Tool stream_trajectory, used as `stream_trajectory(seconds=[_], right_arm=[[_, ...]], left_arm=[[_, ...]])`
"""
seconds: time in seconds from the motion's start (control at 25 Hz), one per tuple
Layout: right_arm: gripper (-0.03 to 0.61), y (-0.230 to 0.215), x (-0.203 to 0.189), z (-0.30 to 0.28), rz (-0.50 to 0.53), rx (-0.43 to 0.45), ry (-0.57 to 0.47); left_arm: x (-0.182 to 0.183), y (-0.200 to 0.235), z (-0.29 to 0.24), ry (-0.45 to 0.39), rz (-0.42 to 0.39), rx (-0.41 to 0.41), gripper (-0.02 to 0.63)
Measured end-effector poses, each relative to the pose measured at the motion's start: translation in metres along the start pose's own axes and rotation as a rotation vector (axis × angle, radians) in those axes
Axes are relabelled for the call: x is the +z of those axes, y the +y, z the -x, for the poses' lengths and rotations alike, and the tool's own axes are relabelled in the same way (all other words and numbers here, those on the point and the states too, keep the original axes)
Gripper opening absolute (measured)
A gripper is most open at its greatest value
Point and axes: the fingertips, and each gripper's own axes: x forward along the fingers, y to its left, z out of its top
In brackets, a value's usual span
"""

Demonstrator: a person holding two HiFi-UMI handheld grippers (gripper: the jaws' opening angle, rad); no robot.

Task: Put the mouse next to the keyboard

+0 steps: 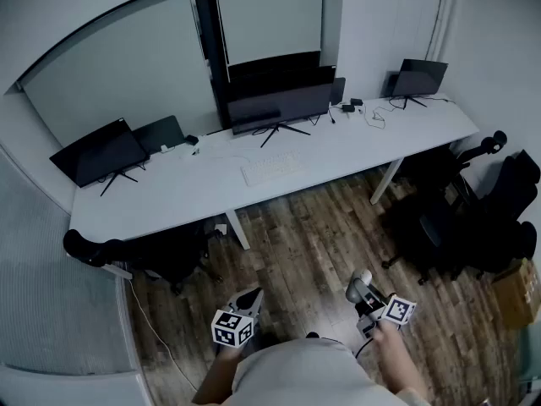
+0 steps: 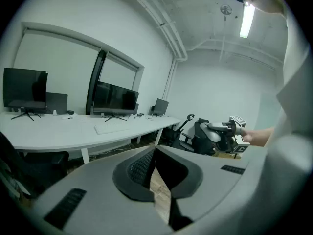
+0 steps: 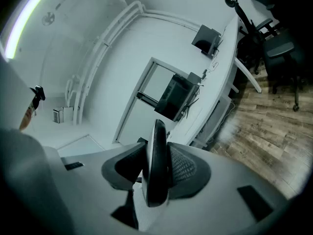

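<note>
The mouse (image 3: pixel 157 170), a flat pale one seen edge-on, is clamped between the pads of my right gripper (image 3: pixel 155 156). In the head view that gripper (image 1: pixel 362 288) is low on the right, over the wooden floor, with the mouse (image 1: pixel 361 278) sticking out of its tip, well short of the desk. The left gripper view shows the held mouse (image 2: pixel 215 133) from the side. A white keyboard (image 1: pixel 272 169) lies on the long white desk (image 1: pixel 363 146), in front of the middle monitor. My left gripper (image 1: pixel 251 298) hangs over the floor, shut with its tips touching and nothing in it (image 2: pixel 155 152).
Several dark monitors (image 1: pixel 279 108) stand along the desk, with small items and cables at its right end. Black office chairs (image 1: pixel 456 218) crowd the right side, another chair (image 1: pixel 127 256) sits left under the desk. A cardboard box (image 1: pixel 516 290) is far right.
</note>
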Motion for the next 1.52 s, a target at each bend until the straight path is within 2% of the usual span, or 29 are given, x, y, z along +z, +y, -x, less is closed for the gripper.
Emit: stream_trajectory(seconds=[0.24,0.68,0.96,1.52], right_arm=[[0.149,-0.003,-0.002,-0.003,-0.002,-0.007,0.006],[0.149,-0.003,-0.003,-0.005,-0.026,0.051,0.060],[0.149,-0.007,0.001,0.005,-0.008,0.056,0.107],[0.149,-0.038,0.035,0.043,0.031,0.052,0.165]], left_arm=[[0.001,0.004,0.000,-0.003,-0.002,0.004,0.018],[0.006,-0.004,-0.004,-0.005,-0.015,0.026,0.018],[0.004,-0.021,-0.009,0.000,-0.017,0.048,0.018],[-0.004,-0.070,-0.028,-0.011,-0.004,0.099,0.018]])
